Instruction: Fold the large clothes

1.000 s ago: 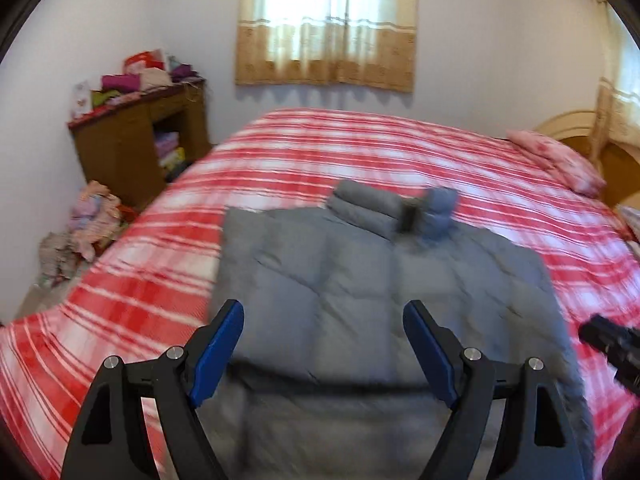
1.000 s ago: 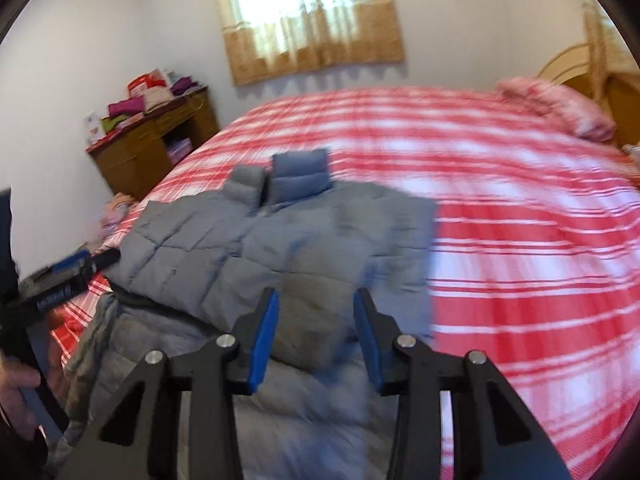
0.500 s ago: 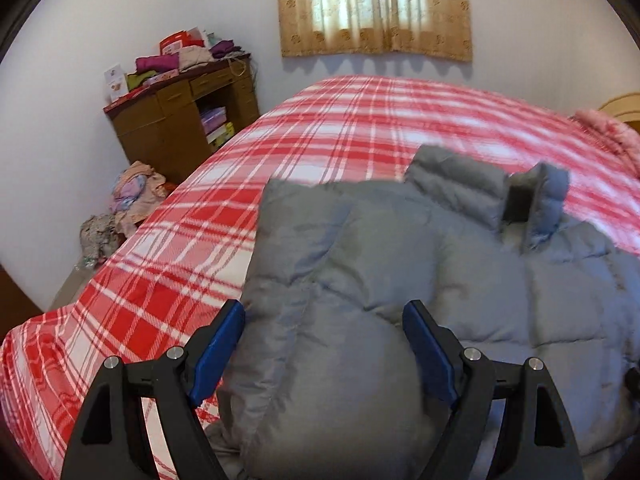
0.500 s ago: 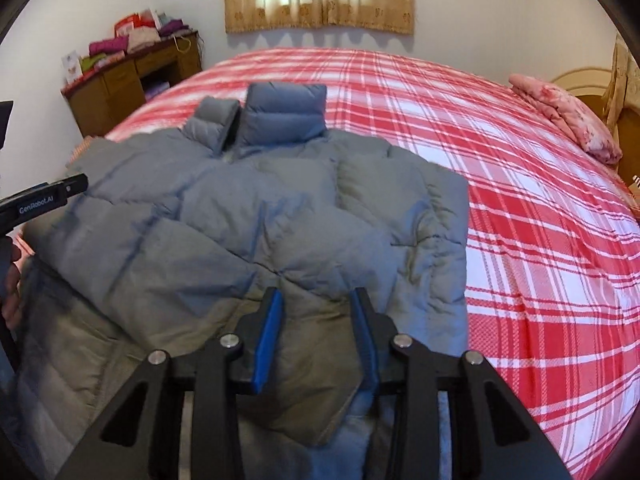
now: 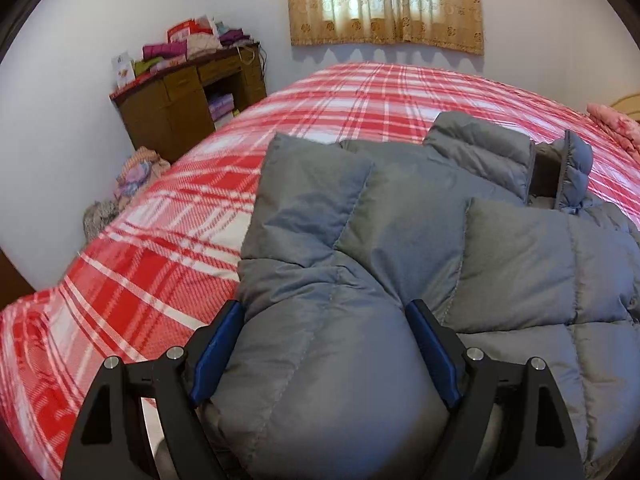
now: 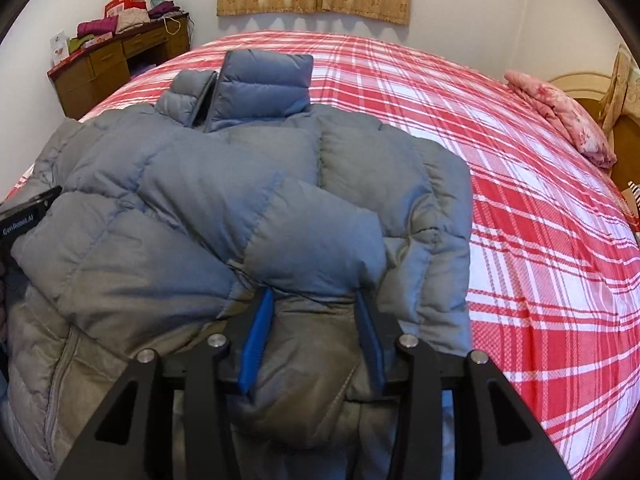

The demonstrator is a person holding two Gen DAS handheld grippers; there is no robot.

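Note:
A grey quilted puffer jacket (image 5: 400,216) lies on the red plaid bed, collar toward the window; it also fills the right wrist view (image 6: 248,184). My left gripper (image 5: 324,312) is wide open, its blue pads either side of a puffy fold at the jacket's left near edge. My right gripper (image 6: 312,300) is partly closed with jacket fabric bulging between its fingers at the near right edge; whether it pinches the fabric is unclear. The left gripper's black body shows at the left edge of the right wrist view (image 6: 24,216).
The bed (image 6: 540,208) stretches far and right, with a pink pillow (image 6: 560,116) by the wooden headboard. A brown desk (image 5: 188,96) piled with clothes stands at the far left wall. A clothes heap (image 5: 136,176) lies on the floor beside the bed.
Both grippers have moved forward and down onto the jacket's near edge. The jacket now bulges between the fingers of each. The right jaws have stayed at about the same narrow gap.

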